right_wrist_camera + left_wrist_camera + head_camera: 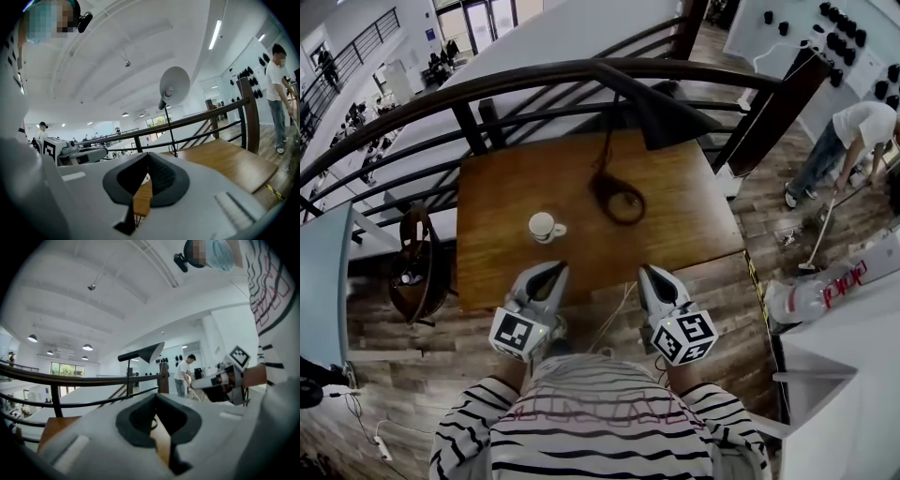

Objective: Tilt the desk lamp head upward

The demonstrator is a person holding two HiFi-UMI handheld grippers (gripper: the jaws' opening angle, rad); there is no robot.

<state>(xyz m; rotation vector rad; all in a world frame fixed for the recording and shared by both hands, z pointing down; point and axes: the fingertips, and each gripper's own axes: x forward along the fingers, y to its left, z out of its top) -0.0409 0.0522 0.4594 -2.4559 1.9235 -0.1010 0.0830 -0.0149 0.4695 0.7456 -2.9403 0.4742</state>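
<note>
Both claws hover low over the near edge of the table (497, 272), side by side and apart. The left claw (559, 268) is pinched fully together with nothing in it; its own view shows the two dark pads meeting at the tip (156, 395), with only tabletop behind them. The right claw (645, 270) is likewise closed tight and empty (148, 154).

The lamp (619, 199) stands on the far half of the table, at 1 o'clock from the left claw and 11 o'clock from the right claw, well apart from both. Its ring base and coiled cord lie flat on the wood. A thin stem carries the dark head (661, 117) up at 12 o'clock, near the railing (534, 77). In the right gripper view the head's round open face (174, 84) turns toward the camera; in the left gripper view it shows side-on as a cone (149, 352).

A white cup (542, 226) sits at 11 o'clock from the left claw, near it but not touching. A person (853, 131) with a mop works on the floor at 2 o'clock.
</note>
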